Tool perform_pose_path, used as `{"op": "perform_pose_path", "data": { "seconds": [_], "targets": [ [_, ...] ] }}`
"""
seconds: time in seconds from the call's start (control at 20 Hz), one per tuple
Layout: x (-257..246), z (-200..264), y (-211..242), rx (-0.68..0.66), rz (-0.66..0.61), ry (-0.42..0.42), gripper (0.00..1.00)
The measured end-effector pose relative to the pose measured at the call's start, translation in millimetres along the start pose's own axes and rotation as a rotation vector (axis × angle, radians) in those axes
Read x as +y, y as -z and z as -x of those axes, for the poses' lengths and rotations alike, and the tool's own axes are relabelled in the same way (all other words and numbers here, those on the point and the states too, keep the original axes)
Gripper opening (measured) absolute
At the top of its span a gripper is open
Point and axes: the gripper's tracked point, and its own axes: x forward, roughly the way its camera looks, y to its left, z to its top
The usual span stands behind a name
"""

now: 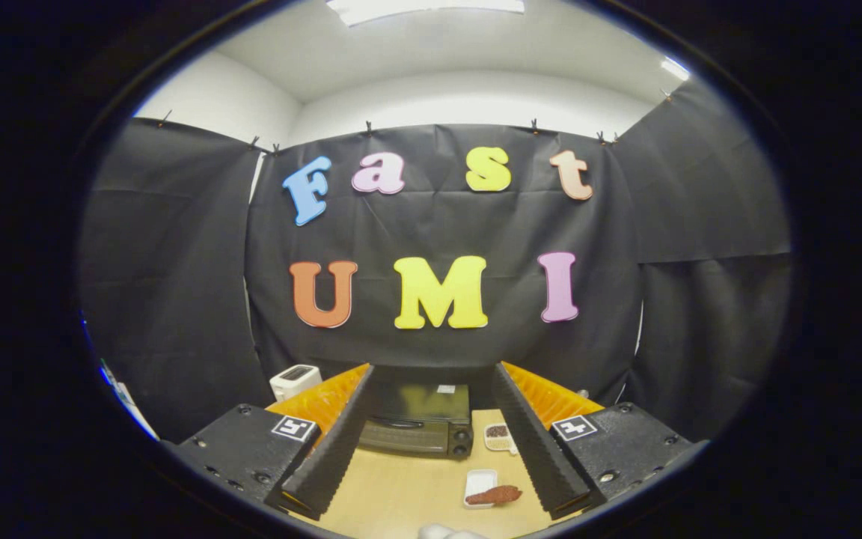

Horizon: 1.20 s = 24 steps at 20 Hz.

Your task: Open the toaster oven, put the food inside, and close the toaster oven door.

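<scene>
While spread wide and empty, hand-held gripper (431, 434) faces toaster oven (417, 423) straight ahead between the fingers, door shut, long axis crosswise; food (493, 495) on bench (401, 494) nearer, right of oven.

The toaster oven (417, 427) sits at the back of the worktop (401, 494), beyond the spread fingers (337, 442) and between them. A dish of food (491, 490) lies nearer, right of centre. Another small dish (498, 436) lies just right of the oven. A toaster (295, 380) stands far left, behind.
</scene>
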Motion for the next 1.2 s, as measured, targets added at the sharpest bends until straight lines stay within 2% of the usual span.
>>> {"op": "perform_pose_path", "data": {
  "seconds": [0.3, 0.6, 0.85, 1.2],
  "targets": [
    [10, -24, 8, -0.01, 0.037, 0.011, 0.99],
    [45, -95, 47, 0.003, 0.048, -0.007, 0.99],
    [83, -179, 101, 0.033, 0.067, -0.047, 1.0],
    [106, -293, 212, 0.212, 0.002, -0.04, 1.0]
  ]
}}
